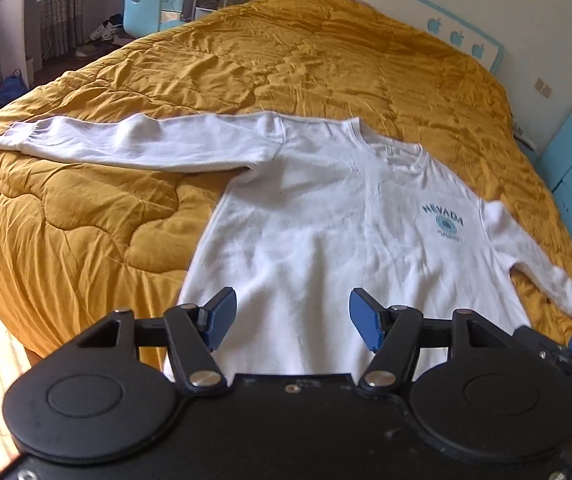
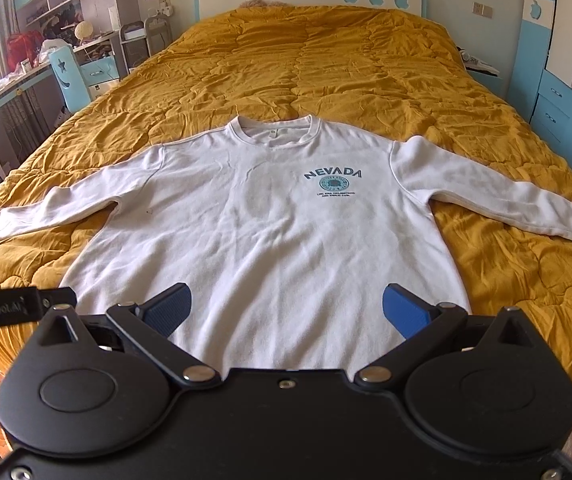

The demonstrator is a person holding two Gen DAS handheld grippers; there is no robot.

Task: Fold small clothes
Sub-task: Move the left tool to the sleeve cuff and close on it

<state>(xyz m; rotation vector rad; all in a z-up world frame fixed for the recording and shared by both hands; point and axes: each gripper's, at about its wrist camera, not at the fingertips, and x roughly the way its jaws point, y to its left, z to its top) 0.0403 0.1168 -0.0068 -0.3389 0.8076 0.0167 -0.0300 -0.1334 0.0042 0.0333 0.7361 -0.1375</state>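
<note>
Fingers point(image 2: 166, 310) spread, sweatshirt point(image 2: 270, 216) flat just beyond, touching nothing

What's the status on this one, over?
Left claw and right claw open, empty. White sweatshirt flat, unfolded, sleeves spread on yellow quilt. Nothing in the way.

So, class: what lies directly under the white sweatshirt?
The white sweatshirt lies spread flat, front up, on a mustard quilt covering the bed. Whatever is beneath the quilt, or trapped under the sweatshirt itself, is covered and cannot be seen.
</note>
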